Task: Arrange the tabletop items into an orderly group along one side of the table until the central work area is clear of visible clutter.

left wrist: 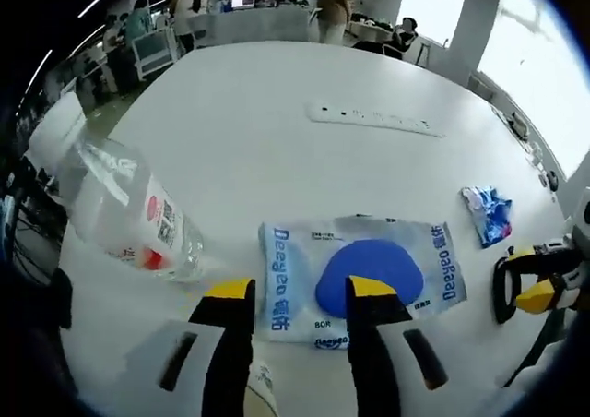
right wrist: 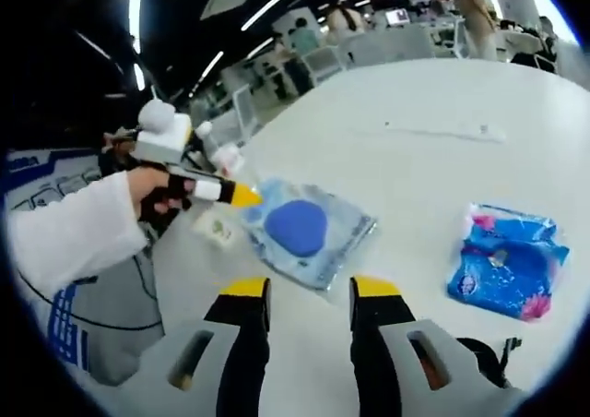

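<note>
The left gripper [left wrist: 300, 292] is hovering open and empty at the near edge of the clear wipe packet [left wrist: 359, 277], bottle [left wrist: 124, 212] lying beside. The right gripper [right wrist: 312, 291], spread empty, is facing bare table [right wrist: 433, 94]; blue pack [right wrist: 505, 261] sitting right.

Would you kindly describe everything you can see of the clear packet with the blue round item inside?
The clear packet is a flat, see-through plastic pouch with blue "Deeyeo" lettering along two opposite edges and a blue rounded item at its centre. It lies flat on the white table, near the edge. In the left gripper view, the left tool stands open over its near edge; whether the tips touch it is unclear.
</note>
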Demonstrator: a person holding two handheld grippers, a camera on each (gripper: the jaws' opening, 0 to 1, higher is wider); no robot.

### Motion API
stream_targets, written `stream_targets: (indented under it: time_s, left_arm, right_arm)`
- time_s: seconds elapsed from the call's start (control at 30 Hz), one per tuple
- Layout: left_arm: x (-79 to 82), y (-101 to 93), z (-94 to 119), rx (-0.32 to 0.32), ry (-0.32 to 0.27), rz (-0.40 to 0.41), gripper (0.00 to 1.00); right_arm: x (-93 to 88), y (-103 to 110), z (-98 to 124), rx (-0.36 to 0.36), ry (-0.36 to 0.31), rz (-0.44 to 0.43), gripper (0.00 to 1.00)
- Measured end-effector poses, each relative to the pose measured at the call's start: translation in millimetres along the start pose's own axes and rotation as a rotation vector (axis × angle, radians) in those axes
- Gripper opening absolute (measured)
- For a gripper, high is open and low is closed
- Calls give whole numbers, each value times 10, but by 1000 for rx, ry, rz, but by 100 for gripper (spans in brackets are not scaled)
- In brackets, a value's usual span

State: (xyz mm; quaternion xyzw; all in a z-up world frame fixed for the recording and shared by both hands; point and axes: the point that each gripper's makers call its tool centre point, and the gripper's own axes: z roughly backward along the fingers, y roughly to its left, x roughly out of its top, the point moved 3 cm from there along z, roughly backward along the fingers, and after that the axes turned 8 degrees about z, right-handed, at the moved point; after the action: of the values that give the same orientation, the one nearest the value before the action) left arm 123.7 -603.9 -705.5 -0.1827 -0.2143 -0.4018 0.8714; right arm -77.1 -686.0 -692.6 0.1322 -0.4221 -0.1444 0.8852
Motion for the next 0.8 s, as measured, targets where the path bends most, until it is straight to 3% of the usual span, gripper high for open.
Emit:
stream_targets:
  time_s: [0.07, 0.17, 0.37, 0.4, 0.57, 0.67, 0.8]
  left_arm:
    - [-55, 17, -66, 3, 54, 5, 40]
    - [-82, 32, -126, 14, 88, 4, 35]
    - [-104, 39, -211, 29, 134, 19, 22]
    - [-92, 87, -209, 58, 129, 5, 20]
    - [-98, 130, -221, 55, 143, 8, 12]
    - [-108, 149, -233, 60, 153, -3, 6]
    - [-119, 152, -248, 61, 163, 8, 4]
  right_arm:
    - [-44, -31, -82, -8, 21, -19, 32]
    - [-107, -71, -183, -12, 49, -52, 32]
    - [-189, -129, -311, -18, 90, -123, 28]
    - [-183, -144, -340, -17, 87, -111, 27]
    - [-204, -116, -419, -1, 105, -112, 24]
    - [-231, -104, -459, 3, 111, -120, 20]
    - [-238, -84, -488, 10, 110, -108, 4]
